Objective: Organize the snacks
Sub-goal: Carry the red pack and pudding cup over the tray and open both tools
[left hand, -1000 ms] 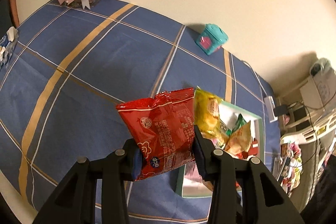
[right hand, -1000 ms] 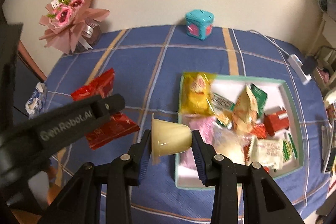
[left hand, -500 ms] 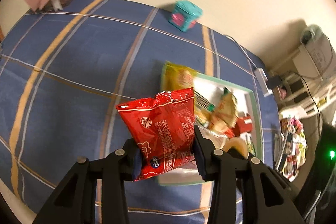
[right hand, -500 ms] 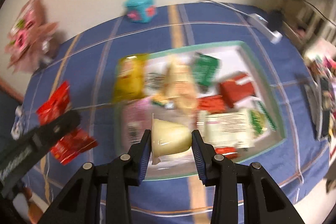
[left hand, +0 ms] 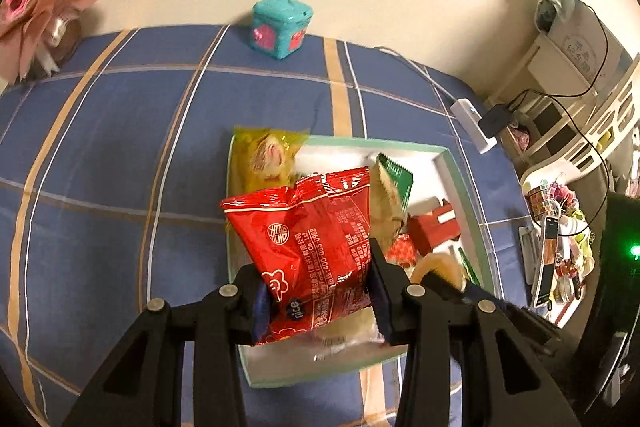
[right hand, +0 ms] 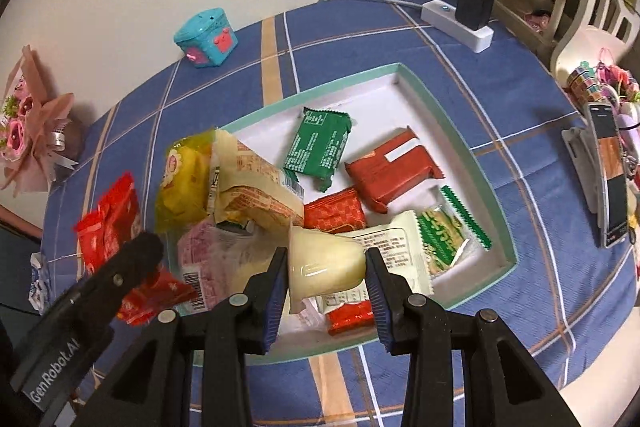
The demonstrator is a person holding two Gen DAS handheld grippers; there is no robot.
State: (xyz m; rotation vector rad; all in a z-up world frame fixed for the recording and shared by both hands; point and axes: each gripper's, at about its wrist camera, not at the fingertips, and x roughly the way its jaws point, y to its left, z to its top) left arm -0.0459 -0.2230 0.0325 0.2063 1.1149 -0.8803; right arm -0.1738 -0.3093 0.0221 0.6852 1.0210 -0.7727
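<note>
My left gripper is shut on a red snack bag and holds it above the near left part of a teal-rimmed white tray. In the right wrist view that bag shows red around the left gripper's finger. My right gripper is shut on a pale yellow jelly cup, lying sideways between the pads, over the tray's near side. Inside the tray lie a yellow bag, a green packet, a red-brown packet and several other snacks.
The tray sits on a blue checked tablecloth. A teal cube toy stands by the wall and a pink bouquet at the far left. A white power strip with a black charger and a phone on a stand lie to the right.
Both grippers have moved sideways to over the tray, rolling as they went. Each keeps its hold: the red bag on the left, the jelly cup on the right.
</note>
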